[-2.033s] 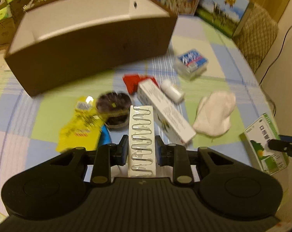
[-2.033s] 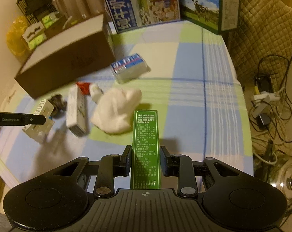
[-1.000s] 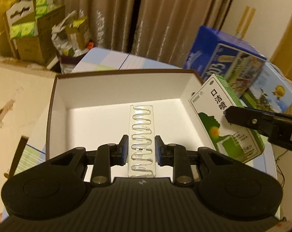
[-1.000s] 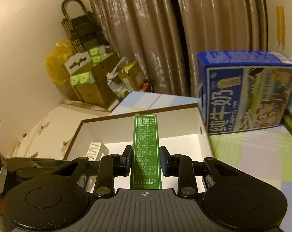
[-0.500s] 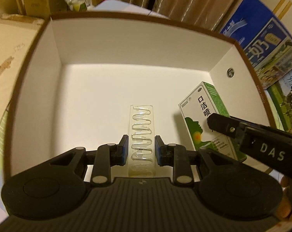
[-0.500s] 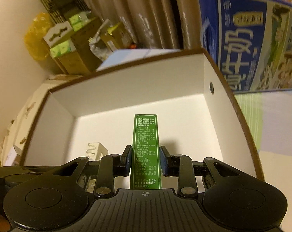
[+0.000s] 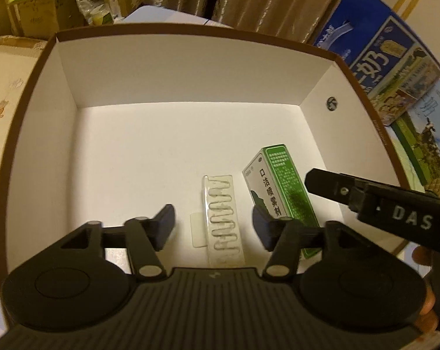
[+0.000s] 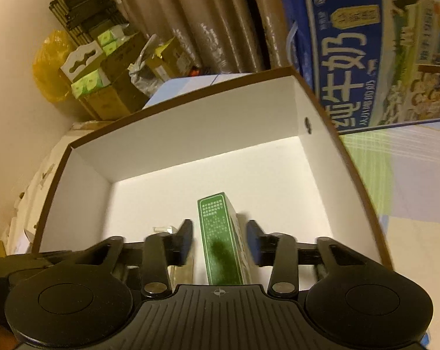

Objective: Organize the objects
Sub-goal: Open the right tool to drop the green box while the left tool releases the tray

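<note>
We see a large open cardboard box with a brown rim and white inner walls (image 7: 190, 73), and we take it as our landmark. Two things lie on its white floor, near its front wall. The first is a long clear plastic blister strip with a wavy metal-coloured pattern (image 7: 224, 221), lying flat. Just beside it, toward the right wall of the box, is a green and white rectangular carton with Chinese print (image 7: 281, 192); it rests on a narrow side and leans a little, and a dark shadow falls on its green face. We cannot tell if the strip and the carton touch each other.

The left gripper (image 7: 212, 223) is inside the box, above the strip. Its fingers are wide apart and the strip lies free between them, touched by neither. The right gripper (image 8: 220, 240) is also spread, less wide, with the carton (image 8: 220, 242) standing between the fingers; a small gap shows on each side, so it does not clamp the carton. In the left wrist view its black finger (image 7: 333, 186) reaches in from the right wall of the box, over the carton

Behind the box stand brown curtains (image 8: 220, 17) and a blue milk carton case (image 8: 374, 58)
</note>
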`<state>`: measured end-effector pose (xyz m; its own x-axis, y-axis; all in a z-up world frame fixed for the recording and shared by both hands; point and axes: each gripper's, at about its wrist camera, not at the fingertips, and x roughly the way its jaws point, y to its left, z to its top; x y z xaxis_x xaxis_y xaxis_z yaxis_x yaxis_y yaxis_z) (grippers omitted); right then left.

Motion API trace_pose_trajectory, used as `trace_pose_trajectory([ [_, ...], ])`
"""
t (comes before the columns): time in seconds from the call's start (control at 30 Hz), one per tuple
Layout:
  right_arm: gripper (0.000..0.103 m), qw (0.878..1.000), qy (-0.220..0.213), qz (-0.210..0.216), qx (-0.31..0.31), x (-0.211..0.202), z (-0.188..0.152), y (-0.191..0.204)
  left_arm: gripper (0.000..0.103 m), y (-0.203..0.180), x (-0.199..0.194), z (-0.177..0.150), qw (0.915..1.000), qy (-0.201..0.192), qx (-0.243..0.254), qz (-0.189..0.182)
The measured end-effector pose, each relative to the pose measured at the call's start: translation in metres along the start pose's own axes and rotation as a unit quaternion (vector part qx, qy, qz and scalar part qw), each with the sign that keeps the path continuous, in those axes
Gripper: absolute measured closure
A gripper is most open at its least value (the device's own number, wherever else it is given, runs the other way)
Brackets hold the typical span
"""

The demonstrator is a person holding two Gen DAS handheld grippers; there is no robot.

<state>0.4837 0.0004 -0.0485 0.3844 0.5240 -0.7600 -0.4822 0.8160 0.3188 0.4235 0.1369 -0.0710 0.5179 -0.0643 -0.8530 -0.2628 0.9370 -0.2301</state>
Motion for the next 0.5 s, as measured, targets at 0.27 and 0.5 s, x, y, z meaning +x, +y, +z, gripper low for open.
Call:
trace_pose_trajectory([
  [0.27,0.058,1.0,-0.011,-0.004,-0.019,-0.039,-0.011,0.012,0.03,-0.005,-0.029,-0.002,0.9991,-0.019,0.037,0.006],
  [0.5,0.058,0.999,-0.019,-0.004,-0.026,-0.064,-0.026,0.021,0.029,-0.005,-0.06,-0.013,0.9986,-0.031,0.041,0.011],
])
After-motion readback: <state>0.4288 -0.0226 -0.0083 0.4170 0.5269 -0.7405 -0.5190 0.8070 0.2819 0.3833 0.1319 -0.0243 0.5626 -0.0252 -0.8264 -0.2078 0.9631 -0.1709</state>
